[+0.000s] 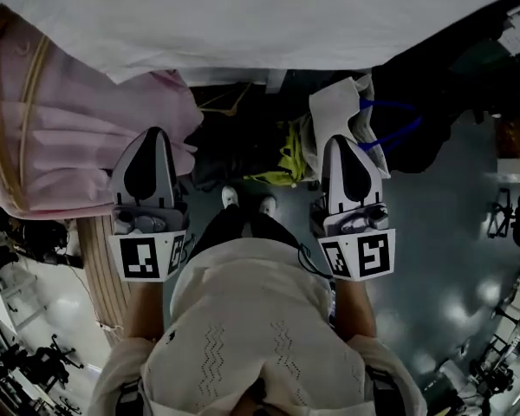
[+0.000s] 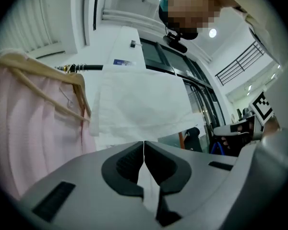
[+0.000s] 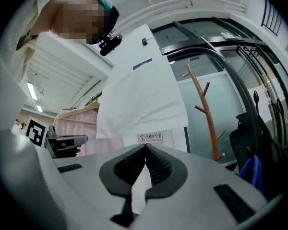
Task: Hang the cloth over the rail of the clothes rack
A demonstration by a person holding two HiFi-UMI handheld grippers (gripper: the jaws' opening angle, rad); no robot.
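Observation:
The white cloth lies draped across the top of the head view. In the left gripper view the cloth hangs folded over the dark rail, and the right gripper view shows the same cloth from its other end. My left gripper and right gripper point up at it from below, both a short way off its lower edge. Each pair of jaws is shut tip to tip, left gripper and right gripper, with nothing gripped.
A pink garment on a wooden hanger hangs just left of the cloth. Below the rack sit a yellow item and a white bag. A wooden coat stand and a black chair stand to the right.

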